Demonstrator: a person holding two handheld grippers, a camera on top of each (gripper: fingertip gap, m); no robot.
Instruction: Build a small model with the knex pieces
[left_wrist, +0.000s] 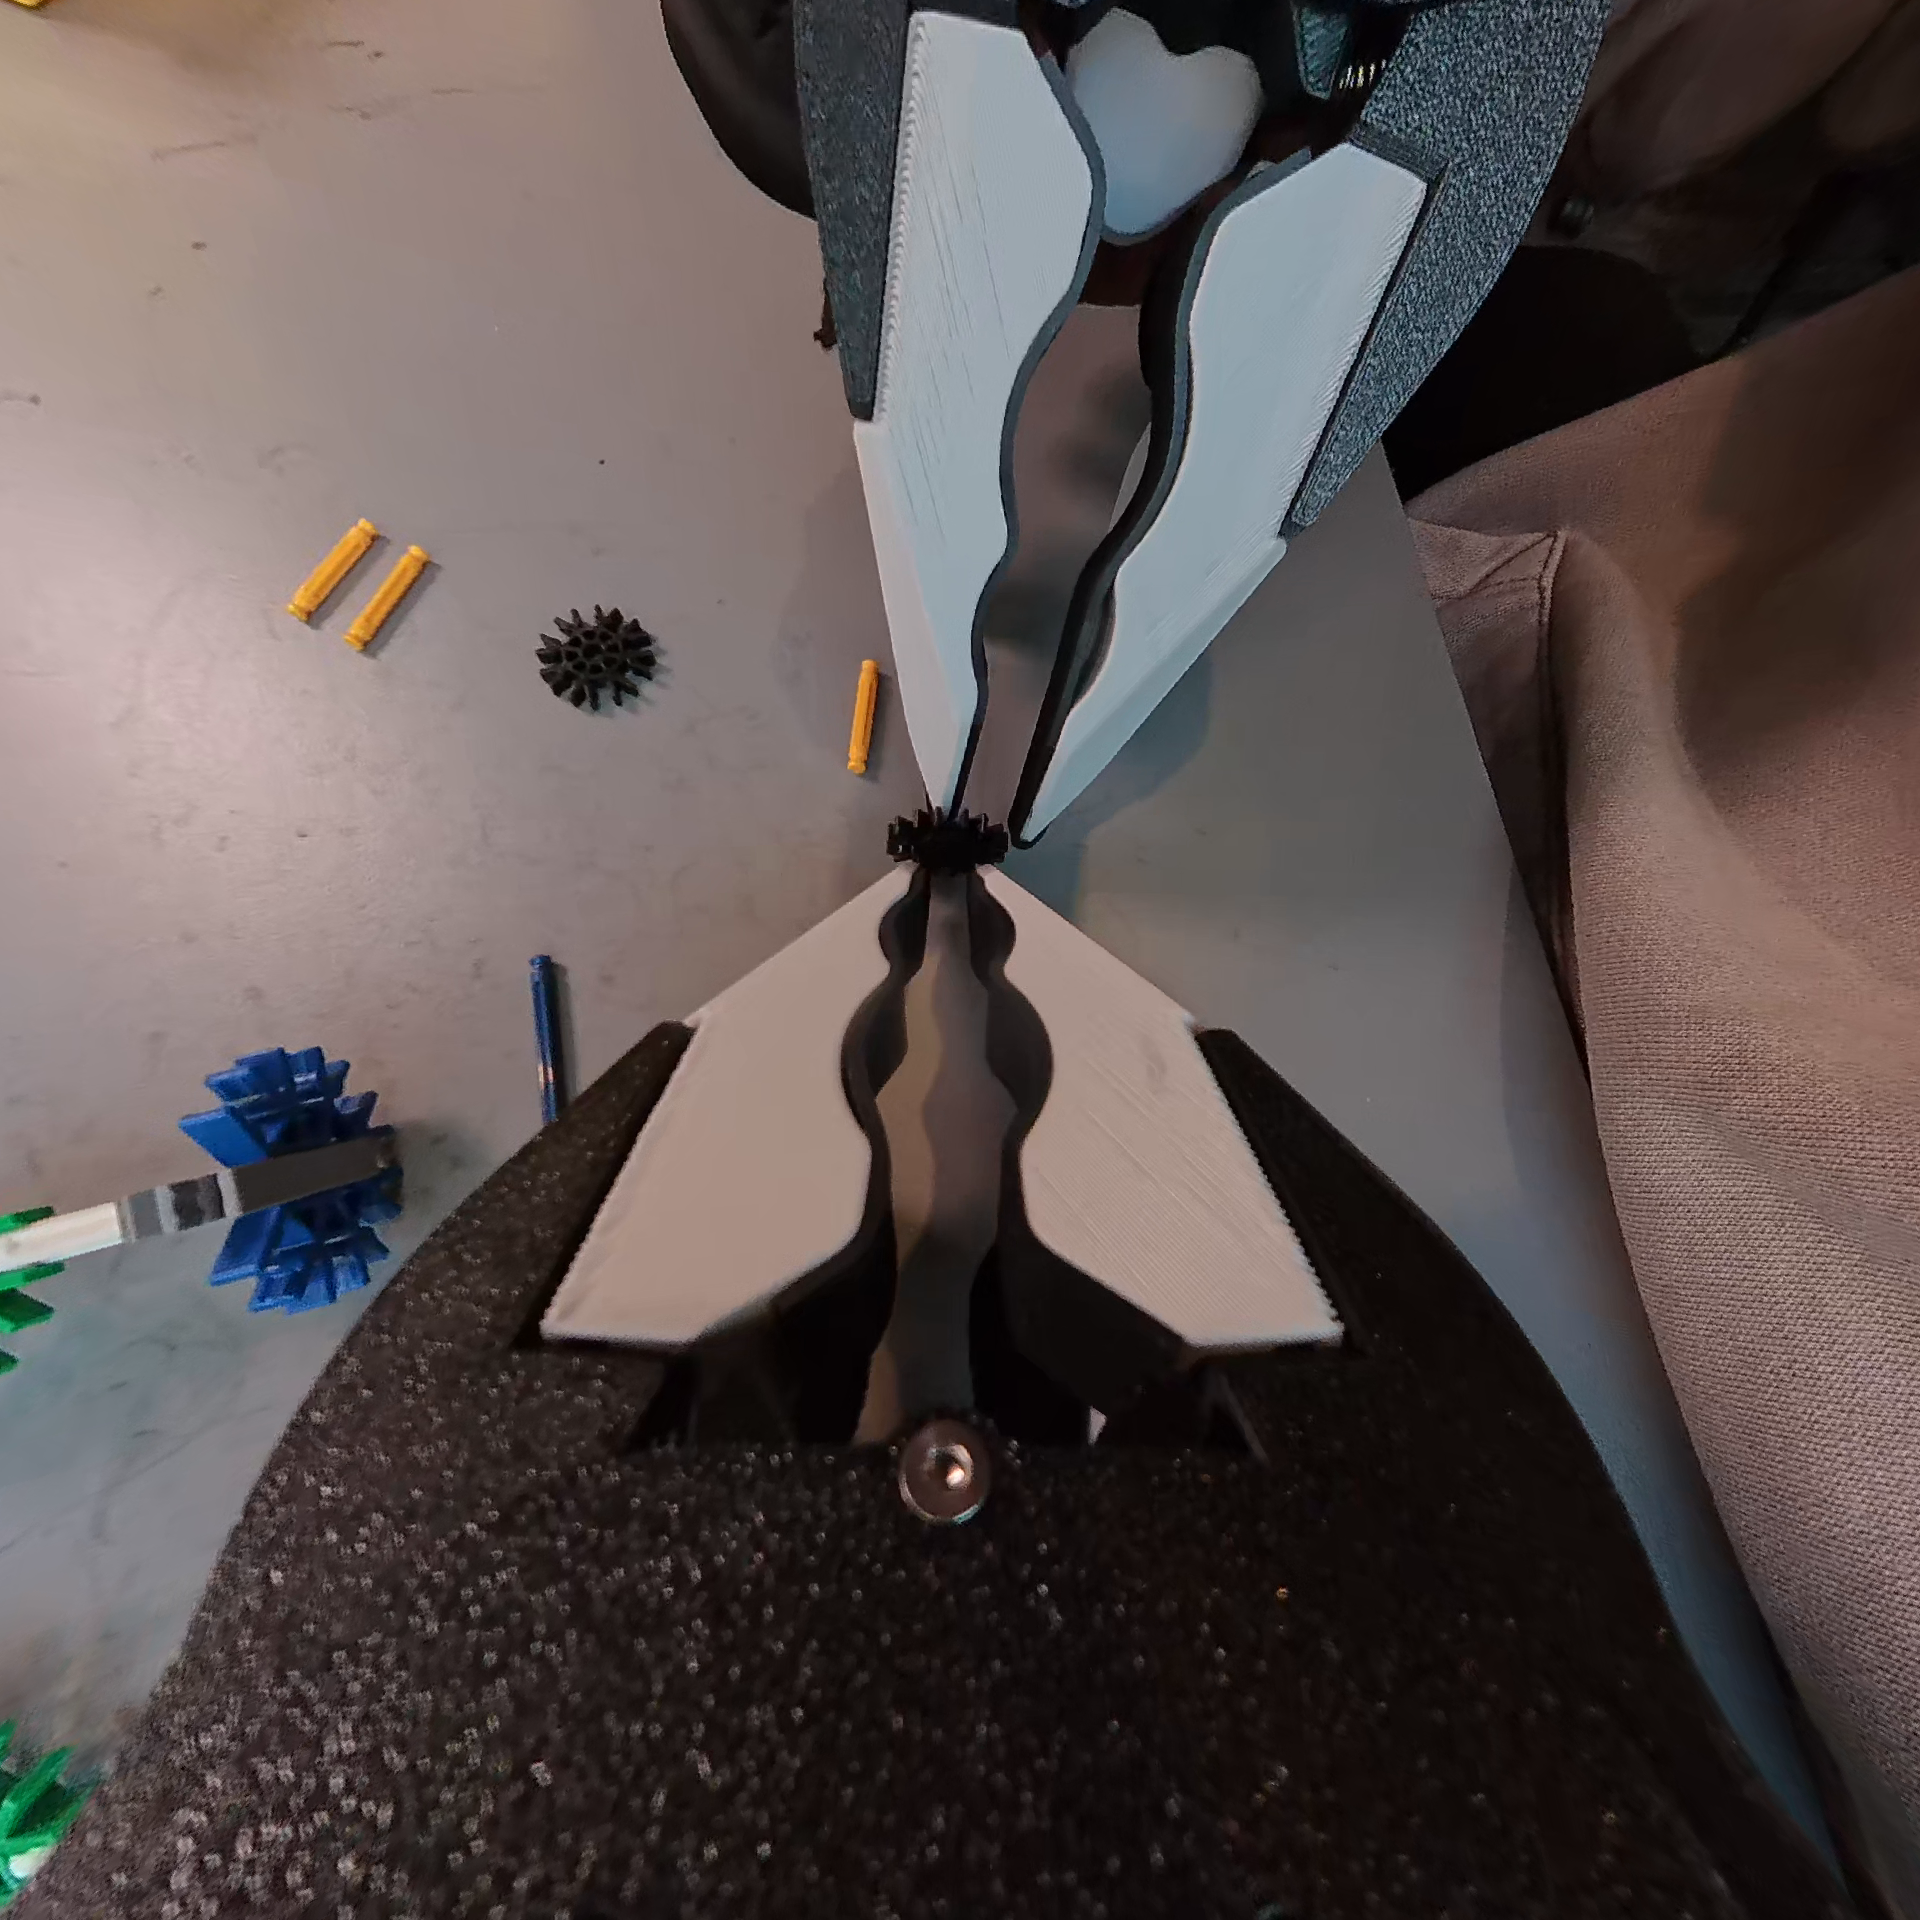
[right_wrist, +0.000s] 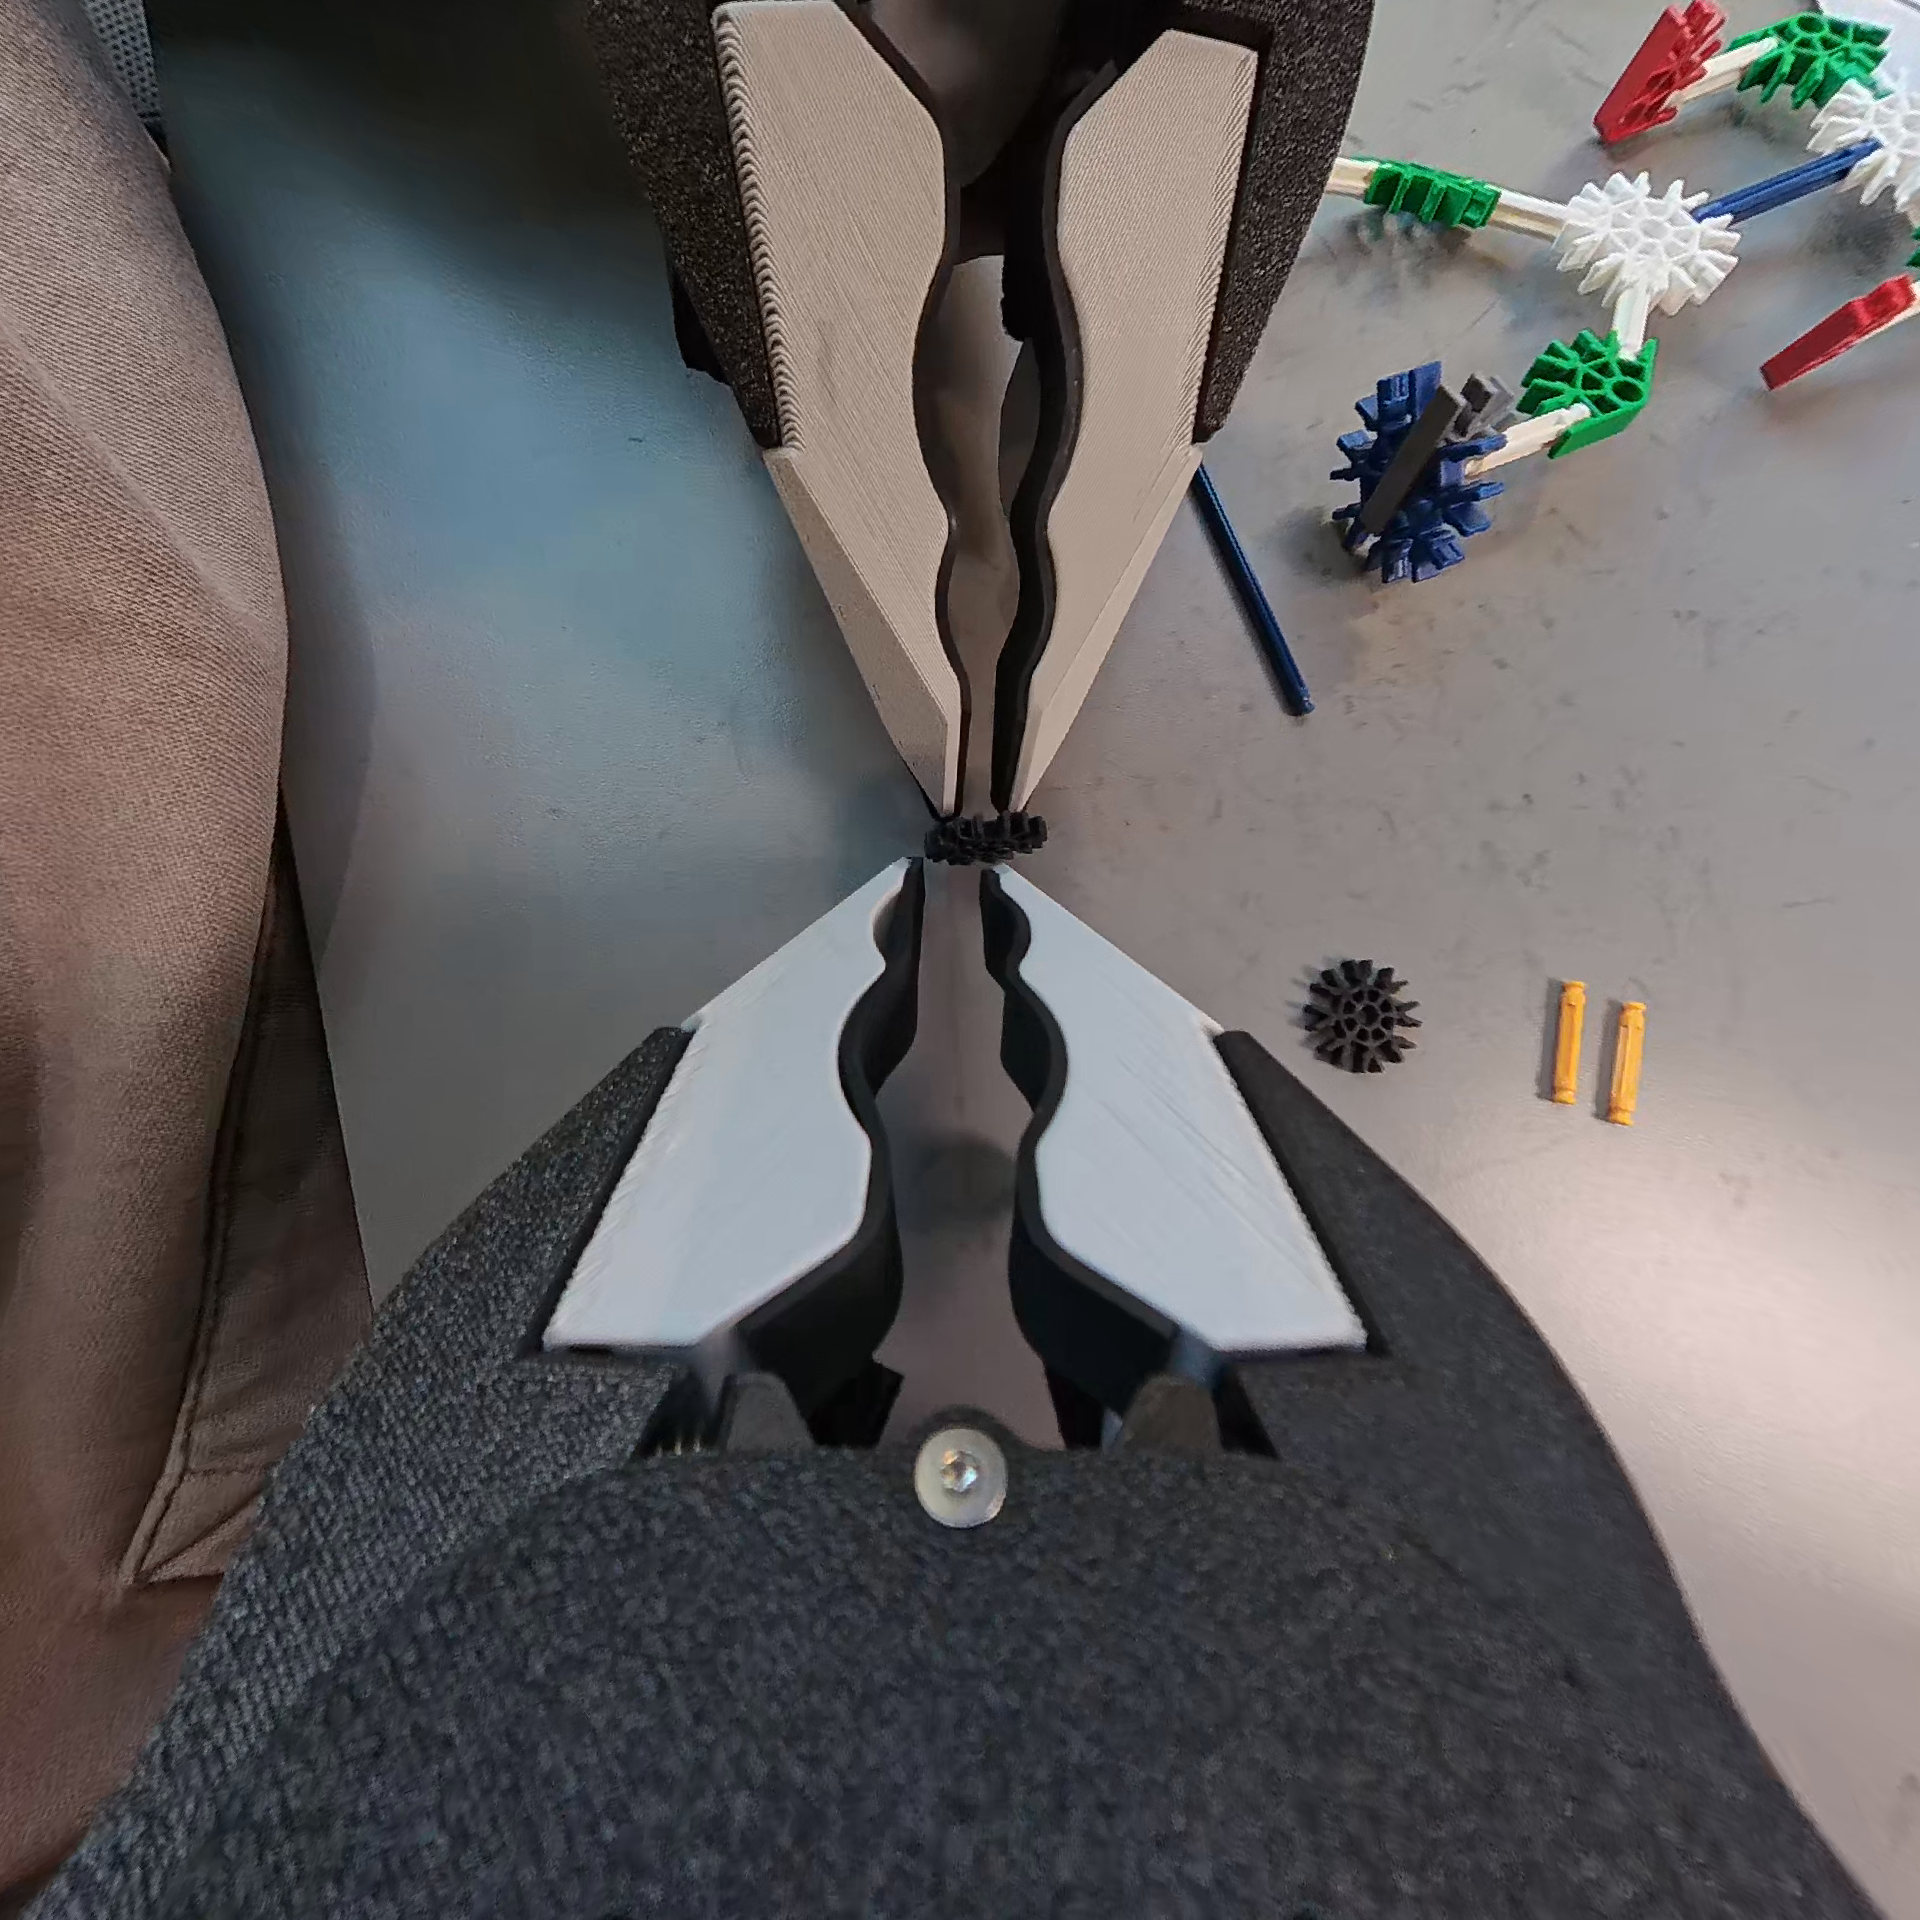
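Note:
A small black snowflake connector hangs above the grey table, pinched between the tips of two grippers that face each other. My left gripper comes from below in its own view, jaws nearly closed on the connector's near side. My right gripper comes from above and closes on its far side. In the right wrist view the connector sits at the tips of my right gripper, with the left gripper opposite. The exact contact points are hard to see.
On the table lie a loose black connector, two yellow rods, a third yellow rod and a blue rod. A blue connector joins a white, green and red built structure. Brown fabric lies past the table edge. Both grippers' tips are close together, under 4 cm apart. The blue rod is about 8 centimeters from my left fingertips. The left camera catches it too, in the left wrist view.

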